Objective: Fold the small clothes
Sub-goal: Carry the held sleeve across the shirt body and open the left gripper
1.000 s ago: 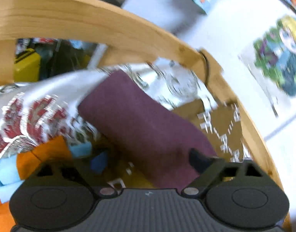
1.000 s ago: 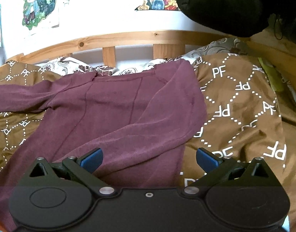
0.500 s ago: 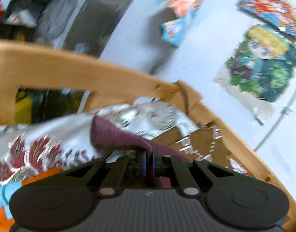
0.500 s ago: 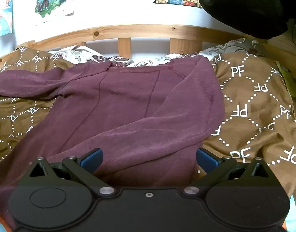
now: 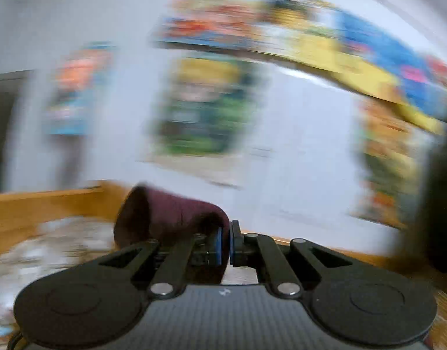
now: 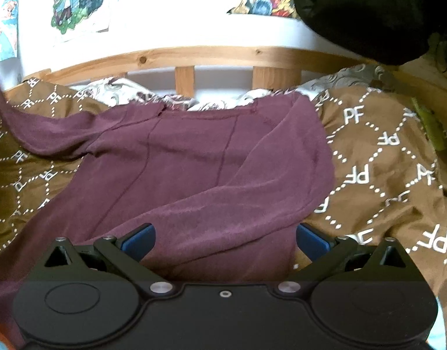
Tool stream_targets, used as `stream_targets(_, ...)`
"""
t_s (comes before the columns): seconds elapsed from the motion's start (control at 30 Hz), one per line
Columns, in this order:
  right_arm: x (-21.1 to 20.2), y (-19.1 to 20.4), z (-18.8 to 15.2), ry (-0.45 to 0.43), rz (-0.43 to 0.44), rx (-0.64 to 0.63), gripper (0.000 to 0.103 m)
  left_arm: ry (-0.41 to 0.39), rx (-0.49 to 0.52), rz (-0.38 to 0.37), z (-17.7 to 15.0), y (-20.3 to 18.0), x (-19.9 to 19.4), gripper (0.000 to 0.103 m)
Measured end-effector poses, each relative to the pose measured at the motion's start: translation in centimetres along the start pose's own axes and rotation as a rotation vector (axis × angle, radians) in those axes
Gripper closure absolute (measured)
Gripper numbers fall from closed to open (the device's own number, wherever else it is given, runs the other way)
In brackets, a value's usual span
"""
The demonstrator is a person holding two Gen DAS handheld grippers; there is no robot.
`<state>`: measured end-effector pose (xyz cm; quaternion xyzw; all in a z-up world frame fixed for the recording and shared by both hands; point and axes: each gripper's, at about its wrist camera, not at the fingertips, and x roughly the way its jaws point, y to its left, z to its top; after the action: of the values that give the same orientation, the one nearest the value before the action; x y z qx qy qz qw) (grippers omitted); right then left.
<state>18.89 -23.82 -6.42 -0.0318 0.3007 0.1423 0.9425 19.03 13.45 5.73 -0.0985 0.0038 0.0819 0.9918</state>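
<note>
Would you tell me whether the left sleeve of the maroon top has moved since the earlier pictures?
Yes. The sleeve now rises off the brown cover toward the upper left, past the bed rail, pinched in the left gripper.

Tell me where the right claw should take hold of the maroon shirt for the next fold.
Probably the lower hem of the maroon shirt, just ahead of the open right claw. Come in low from the near side: the right sleeve already lies folded across the body.
</note>
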Motion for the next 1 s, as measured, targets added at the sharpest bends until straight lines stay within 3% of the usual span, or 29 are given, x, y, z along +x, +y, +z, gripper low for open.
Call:
stream_targets(0.13,-0.7,-1.3,0.4,-0.047,-0.066,0.037,0.001,0.107,0.134,-0.298,-2.4,-6.4,0.0,0.099)
stream_targets(0.27,-1.1,-3.6,0.8,-0.067,-0.135,0.128,0.001,0.242,0.222,-0.438,-6.8,-10.6,-0.6,0.099)
stream_targets(0.4,-1.1,-5.6,0.7,-0.056,-0.166,0.217,0.001,0.378,0.277,-0.541,-10.7,-12.7,-1.2,0.099)
stream_targets(0.57,-0.9,-6.7,0.5,-0.039,-0.166,0.277,0.001,0.453,0.379,-0.613,-13.2,-14.1,-2.5,0.098)
stream_targets(0.7,-0.7,-6.7,0.5,-0.033,-0.160,0.275,0.001,0.575,0.327,-0.635,-14.0,-13.3,-1.8,0.097)
stream_targets(0.8,-0.2,-6.4,0.2,-0.017,-0.144,0.271,0.001,0.623,0.314,-0.663,-14.5,-12.7,-1.7,0.094)
stream_targets(0.93,0.5,-6.4,0.1,0.005,-0.117,0.274,0.001,0.653,0.418,-0.719,-14.9,-13.8,-2.8,0.045)
stream_targets(1.0,0.6,-6.4,0.1,0.010,-0.111,0.269,0.001,0.677,0.519,-0.754,-15.7,-14.6,-3.6,0.037)
